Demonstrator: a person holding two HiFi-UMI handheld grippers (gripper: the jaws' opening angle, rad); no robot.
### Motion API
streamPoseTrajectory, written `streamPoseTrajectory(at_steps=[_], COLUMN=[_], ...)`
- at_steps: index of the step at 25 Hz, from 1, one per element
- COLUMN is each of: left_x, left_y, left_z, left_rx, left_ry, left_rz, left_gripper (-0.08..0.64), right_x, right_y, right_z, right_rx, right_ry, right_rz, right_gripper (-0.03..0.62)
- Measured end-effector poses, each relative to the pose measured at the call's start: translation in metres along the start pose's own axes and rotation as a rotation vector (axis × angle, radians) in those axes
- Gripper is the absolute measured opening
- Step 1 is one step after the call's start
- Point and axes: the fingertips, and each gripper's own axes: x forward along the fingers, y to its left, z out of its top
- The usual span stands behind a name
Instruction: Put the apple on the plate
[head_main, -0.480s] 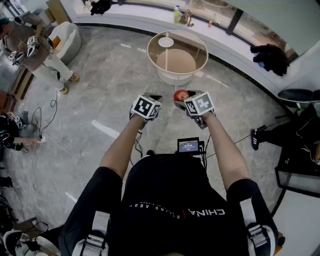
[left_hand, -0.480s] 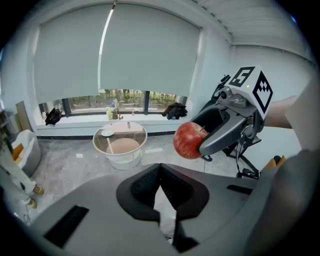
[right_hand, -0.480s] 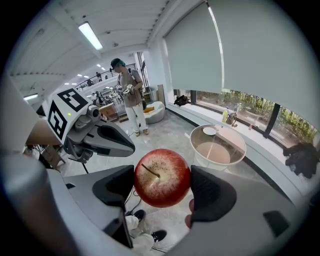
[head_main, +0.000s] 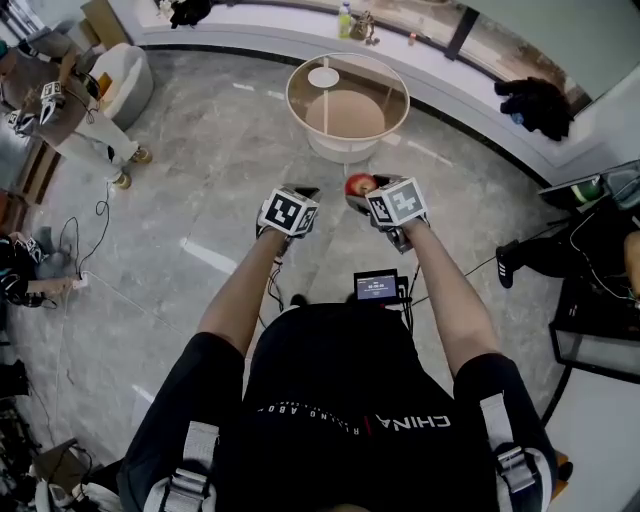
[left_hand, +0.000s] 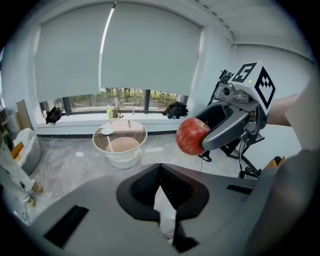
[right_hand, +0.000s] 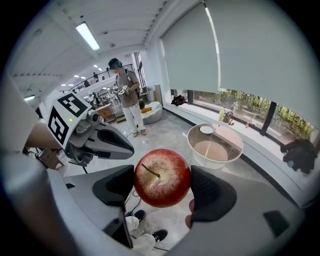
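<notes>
A red apple (right_hand: 162, 177) sits between the two dark pads of my right gripper (right_hand: 164, 188), stem toward the camera, and the pads press on its sides. The head view shows the same apple (head_main: 358, 184) held above the floor, with my right gripper (head_main: 366, 192) just short of a round glass table (head_main: 293, 115). A small white plate (head_main: 322, 77) lies on the far part of that tabletop. My left gripper (left_hand: 160, 187) has its pads together with nothing in them. It is level with the right one, and the apple (left_hand: 192, 136) appears to its right.
Another person (head_main: 60, 110) stands at the far left by a white armchair (head_main: 125, 80). Cables trail over the grey stone floor (head_main: 100, 230). The window ledge (head_main: 430, 50) carries bottles and dark clothing (head_main: 535, 100). A black stand (head_main: 600, 320) is at the right.
The view has slid slightly and both grippers sit a touch higher in the frame. The apple stays in the right gripper.
</notes>
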Motion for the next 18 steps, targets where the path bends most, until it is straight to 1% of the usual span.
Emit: streamPoseTrajectory(at_steps=[3, 6, 10, 18], left_x=[-0.001, 0.002, 0.006, 0.012], left_y=[-0.004, -0.006, -0.004, 0.0], left_z=[0.0, 0.0, -0.007, -0.01], left_rx=[-0.004, 0.007, 0.016, 0.021], left_ry=[-0.008, -0.003, 0.011, 0.02], left_rz=[-0.011, -0.016, 0.001, 0.006], left_gripper=[0.017, 0.017, 0.017, 0.017], right_x=[-0.004, -0.005, -0.002, 0.003], right_y=[0.002, 0.001, 0.0, -0.007], right_z=[-0.001, -0.004, -0.007, -0.009], right_rx=[0.027, 0.034, 0.049, 0.058], right_ry=[-0.014, -0.016, -0.023, -0.027], right_rz=[0.01, 0.013, 0.011, 0.016], right_gripper=[0.377, 0.377, 0.377, 0.377])
